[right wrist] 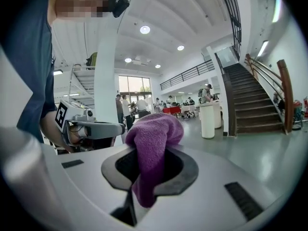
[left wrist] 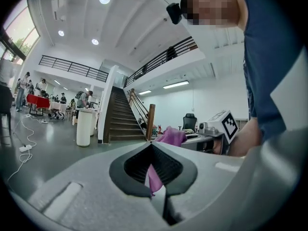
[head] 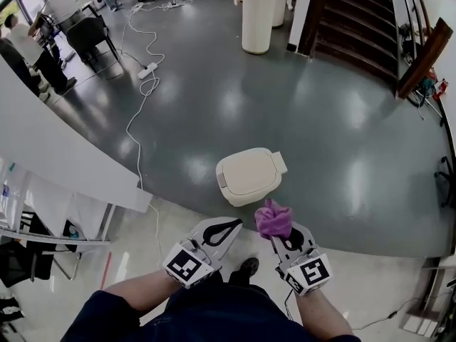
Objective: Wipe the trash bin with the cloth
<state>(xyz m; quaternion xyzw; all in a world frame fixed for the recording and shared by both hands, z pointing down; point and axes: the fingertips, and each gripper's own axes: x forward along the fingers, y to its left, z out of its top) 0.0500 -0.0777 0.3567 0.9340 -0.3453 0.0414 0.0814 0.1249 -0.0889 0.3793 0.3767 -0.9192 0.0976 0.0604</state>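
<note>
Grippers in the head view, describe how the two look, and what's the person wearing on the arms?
Left gripper and right gripper alike: white wedge-shaped bodies, black ribbed pads lining a teardrop opening between the jaws, and a white cube with black square markers at the rear. The person wears a dark blue short-sleeved top.

Bin and cloth: apart, no contact.
Cream trash bin (head: 248, 176) upright on floor (head: 335, 127), lid shut; purple cloth (head: 273, 219) bunched, pinched in right gripper (head: 279, 234), at bin's 5 o'clock.
</note>
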